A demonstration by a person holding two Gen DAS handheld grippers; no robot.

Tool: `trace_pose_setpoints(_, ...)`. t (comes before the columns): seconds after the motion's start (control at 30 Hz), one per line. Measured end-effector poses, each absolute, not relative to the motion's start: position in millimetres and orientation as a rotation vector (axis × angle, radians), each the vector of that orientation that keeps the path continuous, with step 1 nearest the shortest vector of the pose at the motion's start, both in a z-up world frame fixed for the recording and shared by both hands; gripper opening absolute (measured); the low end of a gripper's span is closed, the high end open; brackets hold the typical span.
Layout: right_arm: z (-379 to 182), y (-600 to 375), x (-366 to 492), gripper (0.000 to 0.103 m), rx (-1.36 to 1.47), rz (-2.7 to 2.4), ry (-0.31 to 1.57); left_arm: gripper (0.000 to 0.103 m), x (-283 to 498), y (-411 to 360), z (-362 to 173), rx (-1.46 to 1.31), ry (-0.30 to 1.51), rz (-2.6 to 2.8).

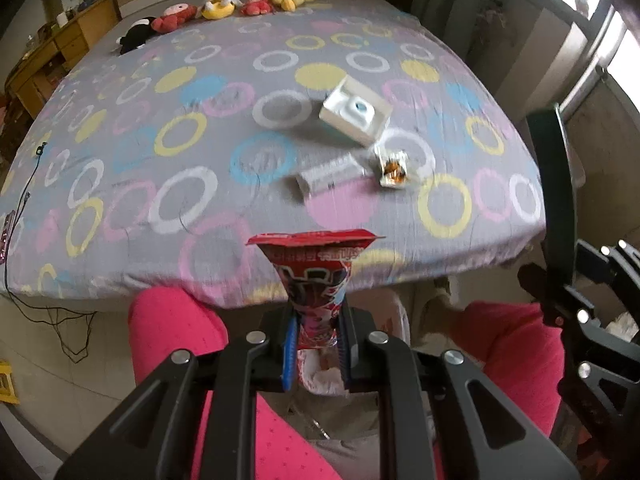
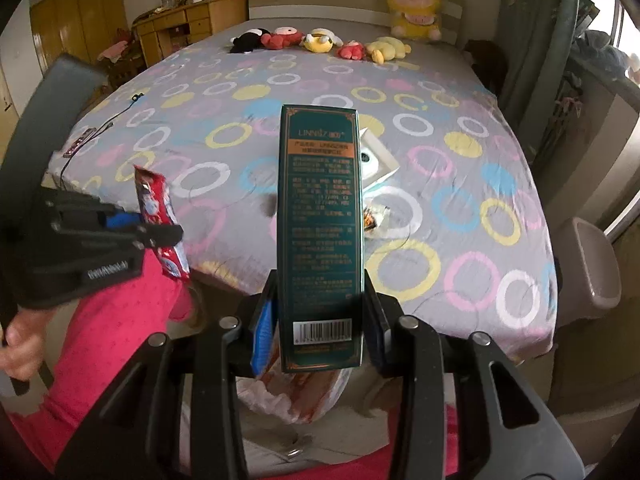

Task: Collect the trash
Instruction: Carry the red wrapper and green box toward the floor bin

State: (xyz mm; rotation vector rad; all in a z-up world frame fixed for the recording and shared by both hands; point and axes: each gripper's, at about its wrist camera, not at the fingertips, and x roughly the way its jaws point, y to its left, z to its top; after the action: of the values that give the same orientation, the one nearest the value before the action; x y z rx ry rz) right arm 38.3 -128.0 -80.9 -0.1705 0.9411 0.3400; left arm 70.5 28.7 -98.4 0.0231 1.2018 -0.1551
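Observation:
My left gripper [image 1: 317, 344] is shut on a red snack wrapper [image 1: 316, 272], held upright in front of the bed's near edge; it also shows in the right wrist view [image 2: 158, 216]. My right gripper [image 2: 320, 332] is shut on a tall dark green carton [image 2: 320, 216], held upright. On the bed lie a white open box [image 1: 354, 112], a grey flat carton [image 1: 330, 176] and a small torn packet [image 1: 394, 170]. A bin lined with a white bag [image 2: 288, 396] sits below both grippers.
The bed has a grey sheet with coloured rings [image 1: 200, 140]. Several plush toys [image 2: 320, 42] line its far end. A cable and small device [image 2: 80, 140] lie at its left edge. A wooden desk [image 2: 192, 24] stands back left. Pink-clad legs [image 1: 172, 328] flank the bin.

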Motion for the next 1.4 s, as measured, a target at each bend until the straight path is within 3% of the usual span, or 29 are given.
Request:
trace_pose_setpoints(0.7,-180,-130,2,0.037,-0.116,0.273,1.083,0.017,45,2,-198,0.041,1.363,-0.226)
trace_pose_setpoints(1.4,-280,-136,29,0.037,-0.035,0.291,1.348,0.017,65,-25,-287,0.039,1.538,-0.248)
